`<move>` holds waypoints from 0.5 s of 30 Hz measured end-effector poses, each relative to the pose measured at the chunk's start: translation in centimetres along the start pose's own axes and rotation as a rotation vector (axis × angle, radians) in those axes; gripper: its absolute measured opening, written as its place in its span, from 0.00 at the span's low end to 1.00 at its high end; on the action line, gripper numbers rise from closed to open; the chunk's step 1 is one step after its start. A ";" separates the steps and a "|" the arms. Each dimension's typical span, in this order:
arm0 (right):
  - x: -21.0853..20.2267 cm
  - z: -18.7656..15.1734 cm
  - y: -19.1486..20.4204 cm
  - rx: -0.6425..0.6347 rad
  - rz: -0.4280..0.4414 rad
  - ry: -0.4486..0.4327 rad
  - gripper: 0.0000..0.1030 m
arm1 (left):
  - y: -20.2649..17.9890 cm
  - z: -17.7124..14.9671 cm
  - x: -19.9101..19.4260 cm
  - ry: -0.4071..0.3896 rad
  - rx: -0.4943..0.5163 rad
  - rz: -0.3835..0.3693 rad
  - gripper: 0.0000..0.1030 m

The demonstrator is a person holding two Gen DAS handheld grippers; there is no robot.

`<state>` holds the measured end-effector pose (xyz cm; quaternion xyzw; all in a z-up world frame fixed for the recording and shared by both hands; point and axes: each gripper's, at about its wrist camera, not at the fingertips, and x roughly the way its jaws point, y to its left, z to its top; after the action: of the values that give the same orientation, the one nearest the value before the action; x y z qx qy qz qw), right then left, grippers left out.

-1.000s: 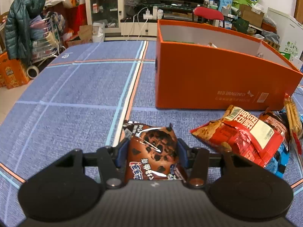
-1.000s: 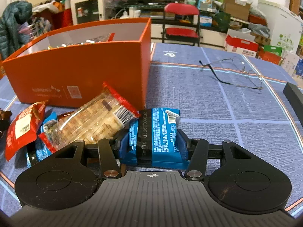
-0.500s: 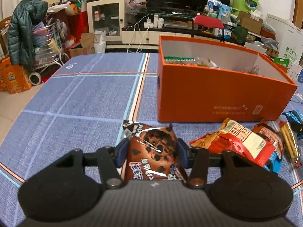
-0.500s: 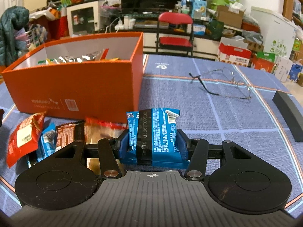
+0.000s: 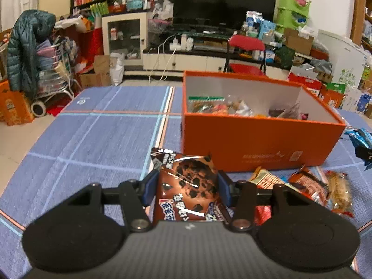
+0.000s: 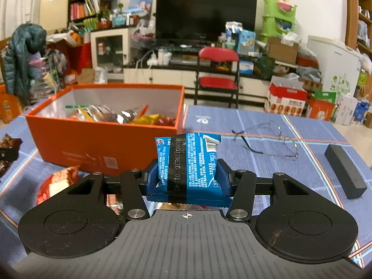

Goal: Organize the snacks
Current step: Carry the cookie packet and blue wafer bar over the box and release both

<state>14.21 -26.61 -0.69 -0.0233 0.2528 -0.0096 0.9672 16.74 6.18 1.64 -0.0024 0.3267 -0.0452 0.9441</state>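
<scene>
My left gripper (image 5: 186, 186) is shut on a brown chocolate cookie packet (image 5: 188, 193) and holds it above the blue tablecloth, in front of the orange box (image 5: 255, 148). My right gripper (image 6: 187, 179) is shut on a blue snack packet (image 6: 188, 162), raised near the right end of the orange box (image 6: 104, 146). The box holds several snack packets. Loose snacks lie on the cloth in front of the box: a red packet (image 5: 307, 186) and a clear biscuit pack (image 5: 339, 193).
Wire-rimmed glasses (image 6: 269, 139) and a black bar (image 6: 344, 169) lie on the cloth to the right. A red packet (image 6: 58, 186) lies below the right gripper's left side. The other gripper's blue packet shows at the left view's right edge (image 5: 360, 137).
Both grippers have risen with their packets; the box's inside now shows in both views and the loose snacks sit lower in the frames.
</scene>
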 end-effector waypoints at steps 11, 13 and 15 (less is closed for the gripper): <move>-1.6 1.5 1.4 -0.011 0.047 -0.037 0.36 | -0.8 1.4 -0.8 -0.003 0.000 -0.012 0.49; -1.7 1.6 1.8 -0.013 0.052 -0.038 0.36 | -1.1 1.6 -0.8 -0.006 0.007 -0.002 0.49; -1.8 1.6 2.0 -0.014 0.057 -0.038 0.36 | -1.2 1.6 -0.9 -0.012 0.009 0.002 0.49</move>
<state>13.45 -24.51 1.45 -0.0232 0.2350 0.0200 0.9715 16.95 5.04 3.53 0.0016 0.3210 -0.0458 0.9460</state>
